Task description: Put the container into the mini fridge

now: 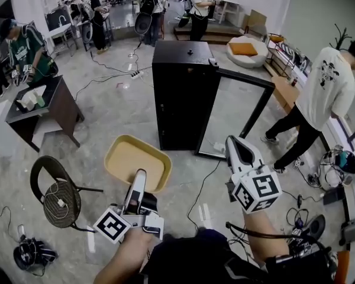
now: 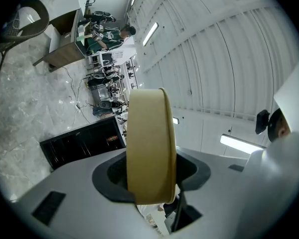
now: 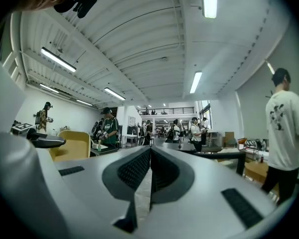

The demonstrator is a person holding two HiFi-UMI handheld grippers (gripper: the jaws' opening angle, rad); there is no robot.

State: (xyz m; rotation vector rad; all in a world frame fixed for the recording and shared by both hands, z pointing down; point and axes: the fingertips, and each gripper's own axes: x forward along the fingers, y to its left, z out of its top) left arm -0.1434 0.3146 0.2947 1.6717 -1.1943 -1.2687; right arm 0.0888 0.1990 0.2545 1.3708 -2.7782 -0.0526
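Note:
The container is a shallow tan tray [image 1: 136,160]; my left gripper [image 1: 138,181] is shut on its near rim and holds it level above the floor. In the left gripper view the tray's edge [image 2: 150,143] stands clamped between the jaws. The black mini fridge [image 1: 180,93] stands ahead on the floor with its door [image 1: 235,118] swung open to the right; it shows dark at the left in the left gripper view [image 2: 82,143]. My right gripper [image 1: 238,149] is shut and empty, held up near the door's lower edge. In its own view the gripper [image 3: 149,176] shows its jaws together.
A person in a white shirt [image 1: 322,102] walks right of the fridge door. A round-backed chair [image 1: 56,194] stands at the left, a dark desk [image 1: 44,111] beyond it. Cables [image 1: 204,188] run over the floor. More people work at the back.

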